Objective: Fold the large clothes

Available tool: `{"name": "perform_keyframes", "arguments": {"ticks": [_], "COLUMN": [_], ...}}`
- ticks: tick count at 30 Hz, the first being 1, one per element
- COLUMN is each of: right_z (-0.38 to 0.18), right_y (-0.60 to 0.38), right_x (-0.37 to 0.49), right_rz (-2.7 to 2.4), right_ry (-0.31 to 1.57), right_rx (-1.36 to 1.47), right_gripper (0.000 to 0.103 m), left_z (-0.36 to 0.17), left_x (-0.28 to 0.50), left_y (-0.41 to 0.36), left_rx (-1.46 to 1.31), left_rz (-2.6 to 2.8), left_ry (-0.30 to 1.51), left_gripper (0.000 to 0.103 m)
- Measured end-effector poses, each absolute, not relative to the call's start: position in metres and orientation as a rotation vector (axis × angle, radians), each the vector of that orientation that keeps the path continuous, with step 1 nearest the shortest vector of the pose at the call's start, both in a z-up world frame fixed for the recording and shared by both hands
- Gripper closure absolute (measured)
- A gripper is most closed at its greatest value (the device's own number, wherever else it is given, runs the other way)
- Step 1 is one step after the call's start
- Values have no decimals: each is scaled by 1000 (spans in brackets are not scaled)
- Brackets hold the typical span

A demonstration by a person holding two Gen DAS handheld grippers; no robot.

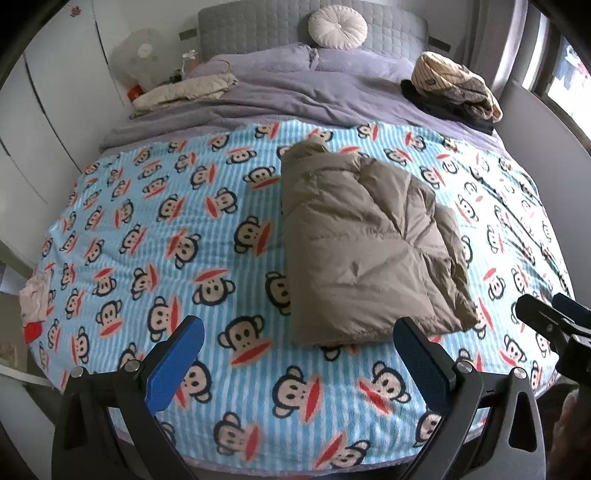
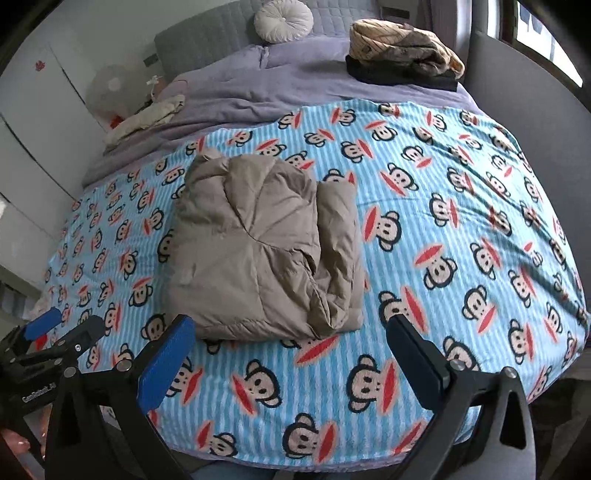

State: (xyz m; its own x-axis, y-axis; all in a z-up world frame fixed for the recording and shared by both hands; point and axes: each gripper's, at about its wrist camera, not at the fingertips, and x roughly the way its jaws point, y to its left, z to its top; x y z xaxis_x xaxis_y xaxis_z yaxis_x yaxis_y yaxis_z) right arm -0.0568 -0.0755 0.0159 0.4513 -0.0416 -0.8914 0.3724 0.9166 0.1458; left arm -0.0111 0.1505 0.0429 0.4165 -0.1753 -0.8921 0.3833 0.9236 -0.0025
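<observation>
A tan puffy jacket (image 1: pixel 362 247) lies folded into a bundle on the blue monkey-print blanket (image 1: pixel 166 236), and it shows in the right wrist view (image 2: pixel 258 247) too. My left gripper (image 1: pixel 299 354) is open and empty, held just short of the jacket's near edge. My right gripper (image 2: pixel 291 354) is open and empty, also just short of the near edge. The right gripper shows at the right edge of the left wrist view (image 1: pixel 554 321). The left gripper shows at the lower left of the right wrist view (image 2: pixel 62 332).
A grey duvet (image 1: pixel 280 92) covers the head of the bed below a round cream cushion (image 1: pixel 337 26). A pile of clothes (image 1: pixel 454 88) sits at the back right, a cream garment (image 1: pixel 184 92) at the back left. A pink cloth (image 1: pixel 35 299) lies at the left edge.
</observation>
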Motion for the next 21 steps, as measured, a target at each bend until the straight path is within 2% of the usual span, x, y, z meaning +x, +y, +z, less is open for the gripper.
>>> {"name": "perform_keyframes", "arguments": {"ticks": [12, 21], "right_z": [49, 57], "right_y": [-66, -64], "right_x": [-47, -47], "right_rz": [-257, -251], "right_ry": [1009, 996], "right_rx": [260, 265], "right_gripper": [0, 0], "left_z": [78, 84], "left_x": [-8, -13], "left_y": [153, 154], "left_rx": [182, 183], "left_rz": [-319, -303], "left_ry": [1012, 993], "left_gripper": [0, 0]}}
